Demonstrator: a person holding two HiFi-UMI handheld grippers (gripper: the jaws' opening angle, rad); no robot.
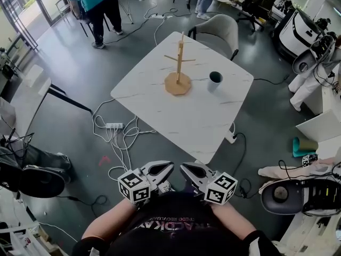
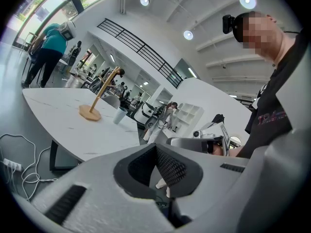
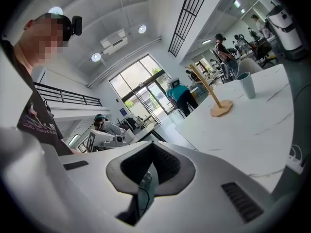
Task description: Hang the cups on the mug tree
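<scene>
While left gripper (image 1: 166, 168) and right gripper (image 1: 186, 170) sit closed — empty — a wooden mug tree (image 1: 178, 71) tops the marbled table (image 1: 176, 116).

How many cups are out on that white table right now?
1. The cup stands upright on the table, just right of the wooden mug tree and apart from it. Nothing hangs on the tree's pegs, and no other cup shows in any view.
</scene>
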